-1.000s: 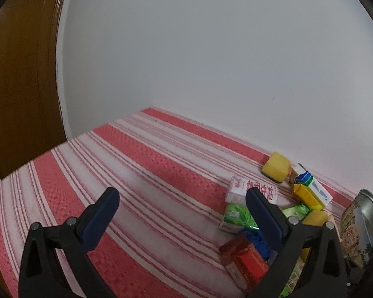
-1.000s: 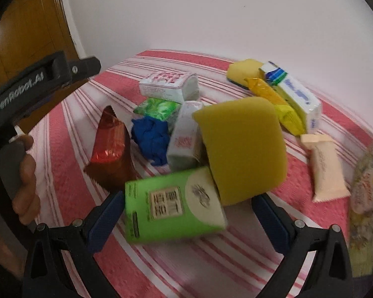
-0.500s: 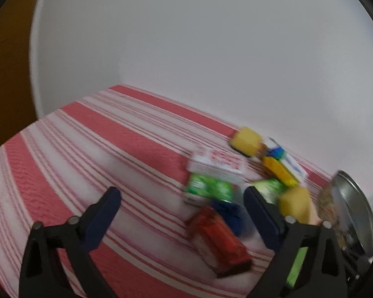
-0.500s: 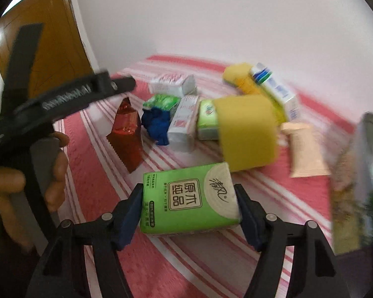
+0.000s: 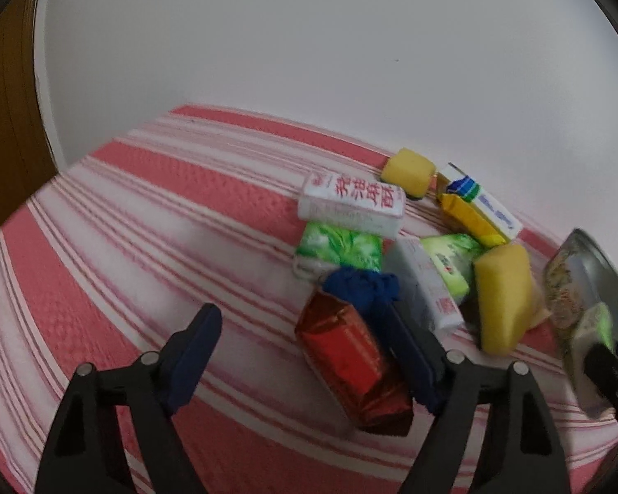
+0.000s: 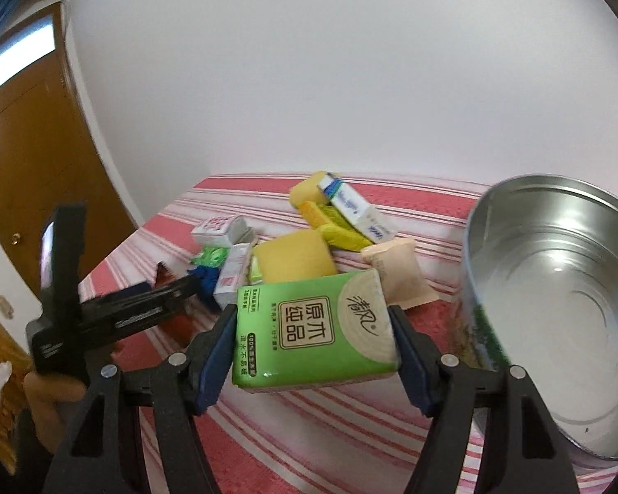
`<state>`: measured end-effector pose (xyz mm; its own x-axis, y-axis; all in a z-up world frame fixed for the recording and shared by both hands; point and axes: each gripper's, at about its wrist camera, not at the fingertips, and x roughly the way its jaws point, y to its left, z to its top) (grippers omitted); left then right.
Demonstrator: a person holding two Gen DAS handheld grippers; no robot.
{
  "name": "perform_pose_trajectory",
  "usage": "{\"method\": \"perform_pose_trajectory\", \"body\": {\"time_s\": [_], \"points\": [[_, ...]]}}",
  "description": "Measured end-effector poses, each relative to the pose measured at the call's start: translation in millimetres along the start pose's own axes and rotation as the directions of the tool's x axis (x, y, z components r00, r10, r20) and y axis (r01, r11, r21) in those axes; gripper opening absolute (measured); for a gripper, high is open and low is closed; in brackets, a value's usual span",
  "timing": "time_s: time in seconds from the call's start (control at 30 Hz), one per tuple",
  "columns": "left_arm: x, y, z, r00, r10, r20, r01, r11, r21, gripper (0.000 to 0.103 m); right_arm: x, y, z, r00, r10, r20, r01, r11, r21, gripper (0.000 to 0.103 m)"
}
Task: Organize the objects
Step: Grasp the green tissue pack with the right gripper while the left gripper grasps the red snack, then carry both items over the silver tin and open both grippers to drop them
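Observation:
My right gripper (image 6: 313, 331) is shut on a green tissue pack (image 6: 309, 354) and holds it above the striped cloth, just left of an open, empty metal tin (image 6: 556, 288). My left gripper (image 5: 305, 354) hangs low over the pile with its jaws closing. A red foil packet (image 5: 350, 362) lies between them against the right finger (image 5: 412, 366); the left finger stands clear of it. In the right wrist view, the left gripper (image 6: 115, 317) shows at the left, held by a hand (image 6: 49, 395).
The pile on the red-striped cloth (image 5: 144, 226) holds a large yellow sponge (image 5: 502, 292), a blue cloth (image 5: 362, 288), a white box with red characters (image 5: 350, 201), a green packet (image 5: 338, 245), a yellow packet (image 5: 469, 218) and a beige packet (image 6: 395, 280). A wooden door (image 6: 29, 164) stands at the left.
The right gripper closed on the green tissue pack and carried it up and toward the tin. The left gripper swung over to the pile, sank, and its jaws narrowed around the red packet.

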<state>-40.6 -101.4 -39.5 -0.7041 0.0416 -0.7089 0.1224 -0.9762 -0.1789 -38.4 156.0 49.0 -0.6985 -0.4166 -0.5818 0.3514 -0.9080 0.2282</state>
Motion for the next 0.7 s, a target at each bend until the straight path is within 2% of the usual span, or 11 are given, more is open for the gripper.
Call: {"method": "perform_pose_trajectory", "body": {"time_s": [0.13, 0.23, 0.3, 0.37, 0.43, 0.47, 0.57, 0.7], "points": [[3.2, 6.9, -11.3, 0.994, -0.088, -0.064, 0.085, 0.995, -0.045, 0.082, -1.1, 1.0, 0.1, 1.000, 0.001, 0.009, -0.001, 1.000, 0.004, 0.072], [1.1, 4.2, -13.4, 0.994, -0.092, -0.067, 0.089, 0.995, -0.036, 0.088, -6.3, 4.2, -1.8, 1.000, -0.003, 0.018, 0.003, 1.000, -0.013, 0.072], [3.9, 2.0, -11.8, 0.994, -0.078, -0.077, 0.077, 0.997, -0.018, 0.088, -6.4, 5.7, -1.2, 1.000, -0.004, 0.023, 0.005, 1.000, -0.019, 0.072], [2.1, -0.4, -12.7, 0.995, -0.059, -0.075, 0.059, 0.998, -0.011, 0.081, -6.8, 5.6, -0.2, 0.999, -0.015, 0.034, 0.015, 1.000, -0.020, 0.072], [0.7, 2.1, -11.5, 0.998, -0.023, -0.066, 0.021, 0.999, -0.025, 0.051, -11.9, 4.7, 0.0, 0.999, -0.026, 0.048, 0.027, 0.999, -0.017, 0.072], [-0.6, 4.7, -11.6, 0.998, -0.014, -0.063, 0.012, 0.999, -0.037, 0.044, -14.0, 3.7, 0.7, 0.998, -0.026, 0.055, 0.027, 1.000, -0.011, 0.072], [-4.2, 13.7, -13.0, 0.997, -0.056, -0.052, 0.052, 0.995, -0.085, 0.040, -22.8, -0.1, 3.0, 0.996, -0.021, 0.091, 0.020, 1.000, 0.012, 0.072], [-14.5, 15.0, -15.4, 0.997, -0.070, -0.018, 0.068, 0.993, -0.100, 0.039, -38.5, -4.0, 7.1, 0.986, -0.034, 0.161, 0.030, 0.999, 0.027, 0.072]]}}
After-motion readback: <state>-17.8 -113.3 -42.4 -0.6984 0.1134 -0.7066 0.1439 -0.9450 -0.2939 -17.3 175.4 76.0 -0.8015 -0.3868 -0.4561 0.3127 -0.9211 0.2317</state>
